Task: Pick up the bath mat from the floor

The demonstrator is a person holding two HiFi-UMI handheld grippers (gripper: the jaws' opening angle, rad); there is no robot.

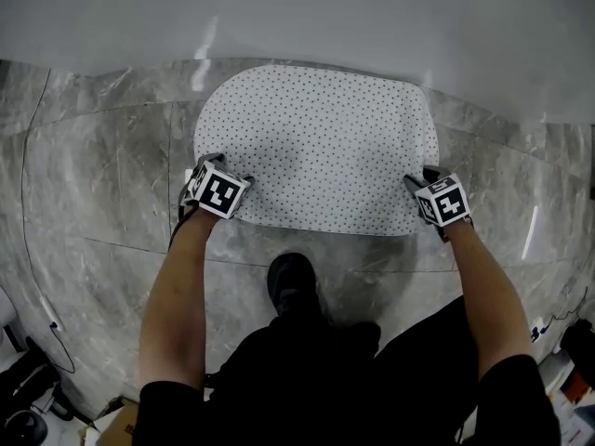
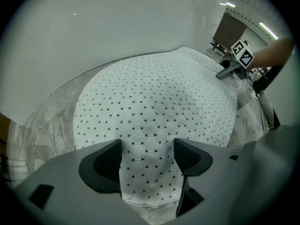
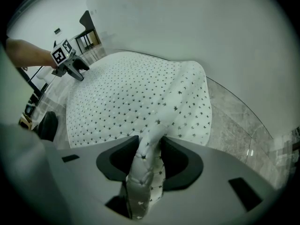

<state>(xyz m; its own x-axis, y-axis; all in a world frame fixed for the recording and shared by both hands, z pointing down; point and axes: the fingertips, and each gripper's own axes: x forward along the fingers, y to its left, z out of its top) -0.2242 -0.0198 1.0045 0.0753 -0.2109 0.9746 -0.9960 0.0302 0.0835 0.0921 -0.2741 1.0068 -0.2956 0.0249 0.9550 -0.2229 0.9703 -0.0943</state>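
A white bath mat (image 1: pixel 316 147) dotted with small dark stars lies on the grey marble floor (image 1: pixel 102 175), its far edge by a white wall. My left gripper (image 1: pixel 216 186) points down at the mat's near left corner. Its jaws (image 2: pixel 147 156) stand wide apart, and the mat (image 2: pixel 154 107) lies flat between them with its near edge showing. At the near right corner my right gripper (image 1: pixel 435 193) is shut (image 3: pixel 149 156) on a pinched-up fold of the mat (image 3: pixel 126 102), and a ridge runs from that fold across the fabric.
A white wall (image 1: pixel 297 17) runs along the far side. The person's dark shoe (image 1: pixel 293 282) stands just behind the mat's near edge. Cables (image 1: pixel 51 333) and dark clutter sit at the lower left, and more items (image 1: pixel 567 370) at the lower right.
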